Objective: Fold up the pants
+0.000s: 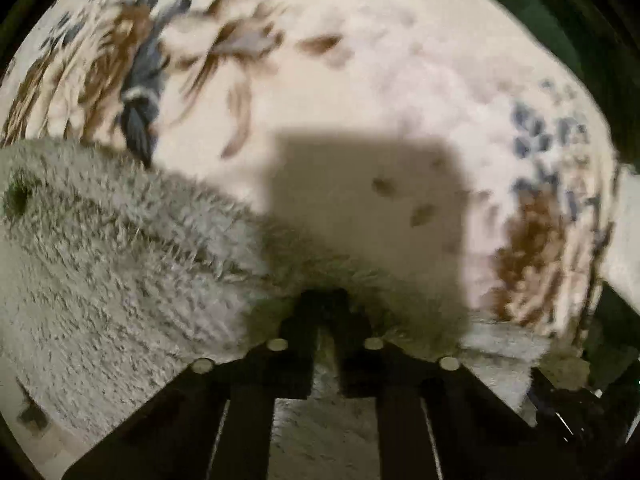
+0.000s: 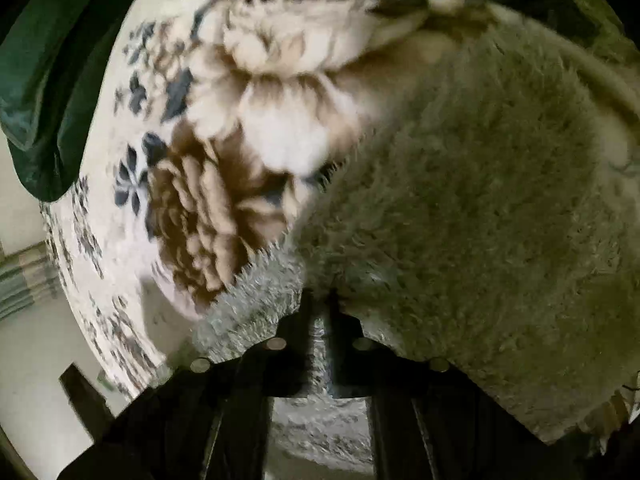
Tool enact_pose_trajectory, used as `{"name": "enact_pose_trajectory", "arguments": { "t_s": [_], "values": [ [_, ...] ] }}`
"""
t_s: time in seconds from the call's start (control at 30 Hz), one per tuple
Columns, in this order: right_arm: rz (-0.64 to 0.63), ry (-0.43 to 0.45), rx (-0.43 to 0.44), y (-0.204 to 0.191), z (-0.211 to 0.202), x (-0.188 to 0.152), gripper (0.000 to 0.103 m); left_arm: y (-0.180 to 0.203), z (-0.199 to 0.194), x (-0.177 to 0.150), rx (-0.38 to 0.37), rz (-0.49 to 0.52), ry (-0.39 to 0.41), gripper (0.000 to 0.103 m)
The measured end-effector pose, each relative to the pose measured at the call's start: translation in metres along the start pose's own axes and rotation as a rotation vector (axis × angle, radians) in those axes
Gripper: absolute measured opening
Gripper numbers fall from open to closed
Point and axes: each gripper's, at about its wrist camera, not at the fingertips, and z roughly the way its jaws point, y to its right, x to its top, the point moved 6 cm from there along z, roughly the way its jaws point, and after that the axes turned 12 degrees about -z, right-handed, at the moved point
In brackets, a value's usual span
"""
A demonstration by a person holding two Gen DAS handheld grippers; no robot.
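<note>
While both grippers pinch an edge of the fuzzy grey pants (image 1: 120,264), which lie on the flowered blanket (image 1: 360,80), the fold seems to be in progress. The left gripper (image 1: 326,320) and the right gripper (image 2: 320,316) are each clenched on the cloth. Next, both should probably carry the edge across together and lay it flat.

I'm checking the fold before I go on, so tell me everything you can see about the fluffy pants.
The pants are a pale grey, long-pile fleecy garment, soft and shaggy. They lie draped over the floral blanket, spreading left in the left wrist view and right in the right wrist view. The left gripper and right gripper each pinch an edge of the fabric. Both pictures are blurred; legs and waistband cannot be told apart.
</note>
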Motion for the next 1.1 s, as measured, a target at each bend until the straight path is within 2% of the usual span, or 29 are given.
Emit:
{"name": "enact_pose_trajectory", "arguments": {
  "t_s": [0.13, 0.27, 0.4, 0.43, 0.53, 0.57, 0.6, 0.63, 0.67, 0.7, 0.73, 0.83, 0.87, 0.9, 1.0, 1.07, 1.1],
  "values": [
    [0.001, 0.093, 0.018, -0.006, -0.022, 0.001, 0.004, 0.016, -0.017, 0.004, -0.049, 0.047, 0.047, 0.0],
    [0.012, 0.142, 0.042, -0.006, -0.036, 0.008, 0.004, 0.025, -0.023, 0.003, -0.031, 0.106, 0.081, 0.001],
    [-0.006, 0.172, 0.044, -0.013, -0.036, 0.028, 0.0, 0.025, -0.034, -0.005, -0.03, 0.118, 0.092, 0.002],
    [-0.036, 0.169, 0.042, -0.014, -0.034, 0.033, 0.0, 0.027, -0.036, -0.007, -0.034, 0.126, 0.095, 0.002],
    [-0.068, 0.046, 0.125, -0.013, -0.025, 0.034, 0.003, 0.02, -0.04, -0.011, -0.022, 0.169, 0.096, 0.003],
    [-0.086, 0.035, 0.143, -0.012, -0.029, 0.031, 0.009, 0.02, -0.042, -0.017, -0.023, 0.189, 0.095, 0.004],
    [-0.115, 0.064, 0.158, -0.007, -0.046, 0.024, 0.028, 0.021, -0.045, -0.026, -0.021, 0.216, 0.096, 0.008],
    [-0.127, 0.102, 0.156, 0.0, -0.061, 0.018, 0.04, 0.024, -0.046, -0.032, -0.016, 0.232, 0.1, 0.014],
    [-0.134, 0.14, 0.15, 0.009, -0.077, 0.011, 0.053, 0.023, -0.05, -0.043, -0.017, 0.265, 0.101, 0.036],
    [-0.137, 0.182, 0.134, 0.022, -0.096, 0.0, 0.058, 0.022, -0.052, -0.05, -0.021, 0.282, 0.101, 0.066],
    [-0.133, 0.21, 0.103, 0.038, -0.112, -0.012, 0.059, 0.021, -0.053, -0.057, -0.023, 0.295, 0.099, 0.088],
    [-0.071, 0.26, -0.004, 0.092, -0.142, -0.045, 0.061, 0.015, -0.047, -0.081, -0.034, 0.303, 0.064, 0.09],
    [-0.032, 0.267, -0.013, 0.11, -0.145, -0.055, 0.065, 0.013, -0.04, -0.088, -0.029, 0.297, 0.045, 0.09],
    [0.003, 0.268, 0.005, 0.124, -0.142, -0.063, 0.069, 0.007, -0.029, -0.098, -0.031, 0.289, 0.005, 0.09],
    [0.118, 0.223, 0.146, 0.158, -0.105, -0.082, 0.069, -0.012, -0.003, -0.116, -0.001, 0.261, -0.066, 0.09],
    [0.189, 0.218, 0.244, 0.173, -0.076, -0.087, 0.069, -0.026, 0.013, -0.125, 0.033, 0.262, -0.075, 0.09],
    [0.212, 0.217, 0.3, 0.176, -0.06, -0.087, 0.069, -0.03, 0.017, -0.127, 0.025, 0.264, -0.07, 0.09]
  ]
}}
